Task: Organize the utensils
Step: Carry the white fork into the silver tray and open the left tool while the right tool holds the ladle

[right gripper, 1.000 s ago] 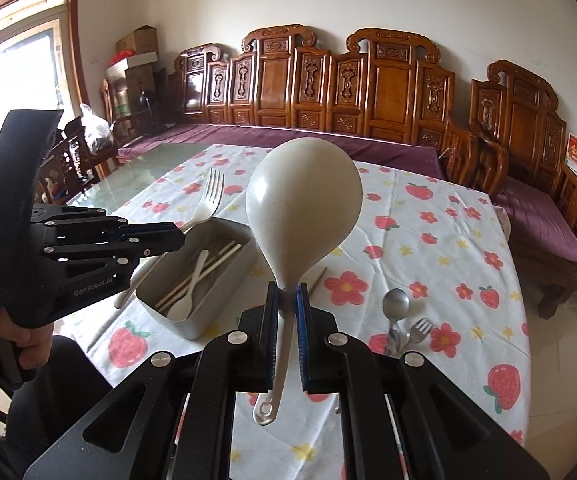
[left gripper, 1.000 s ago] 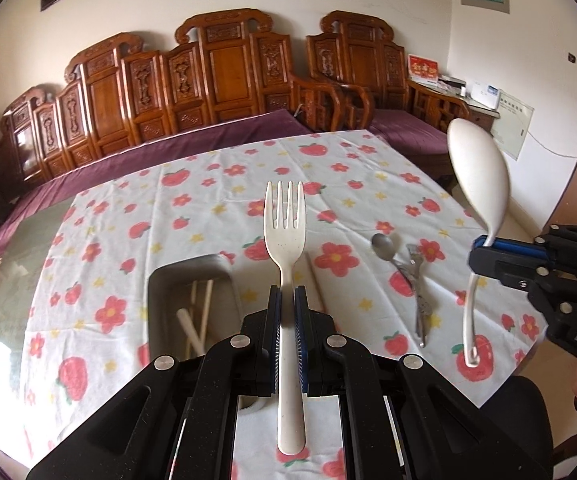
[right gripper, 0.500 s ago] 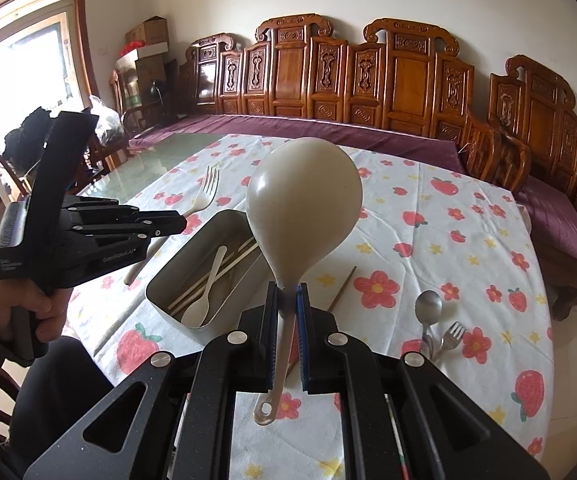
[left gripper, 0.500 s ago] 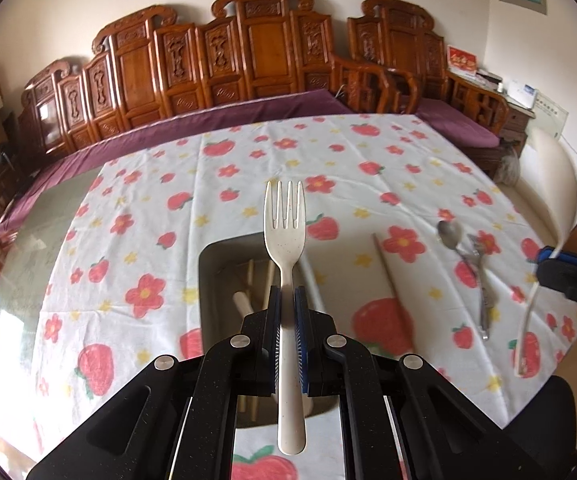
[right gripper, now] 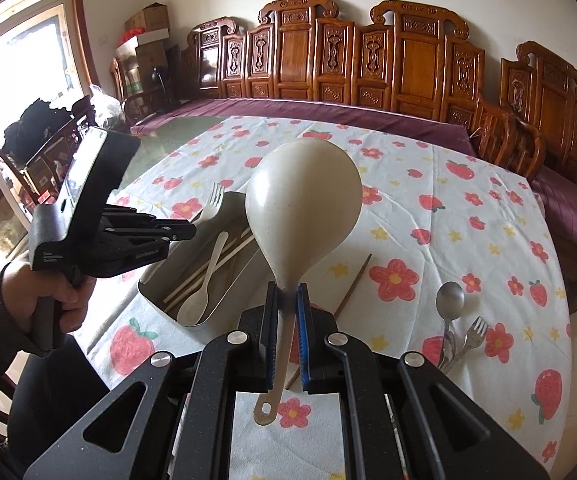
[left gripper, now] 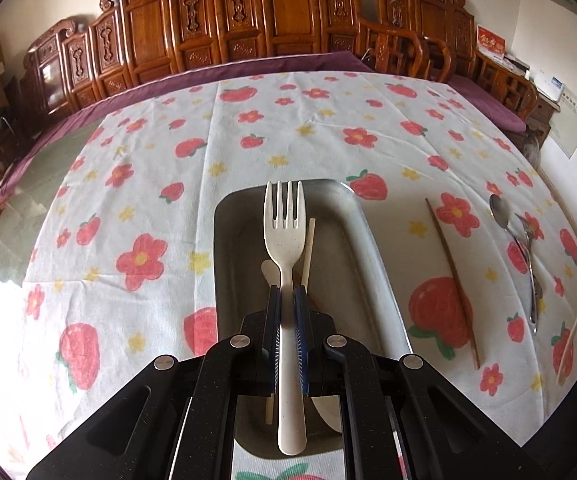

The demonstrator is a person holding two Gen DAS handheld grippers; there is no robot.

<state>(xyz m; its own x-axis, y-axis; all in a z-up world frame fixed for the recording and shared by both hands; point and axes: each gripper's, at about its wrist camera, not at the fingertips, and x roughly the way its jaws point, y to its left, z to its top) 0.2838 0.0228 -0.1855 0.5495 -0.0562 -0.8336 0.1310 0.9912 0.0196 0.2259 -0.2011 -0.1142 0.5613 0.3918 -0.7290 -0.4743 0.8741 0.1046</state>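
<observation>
My fork (left gripper: 284,236) over the open tray (left gripper: 372,256), chopsticks (right gripper: 212,268) and small spoon (right gripper: 204,284) crowding its left half, right half free, bare cloth (left gripper: 136,168) beyond

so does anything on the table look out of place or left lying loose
Yes. One dark brown chopstick lies alone on the strawberry-print tablecloth, right of the metal tray, while pale chopsticks already sit inside. A small metal spoon and metal fork also lie crossed outside the tray.
</observation>
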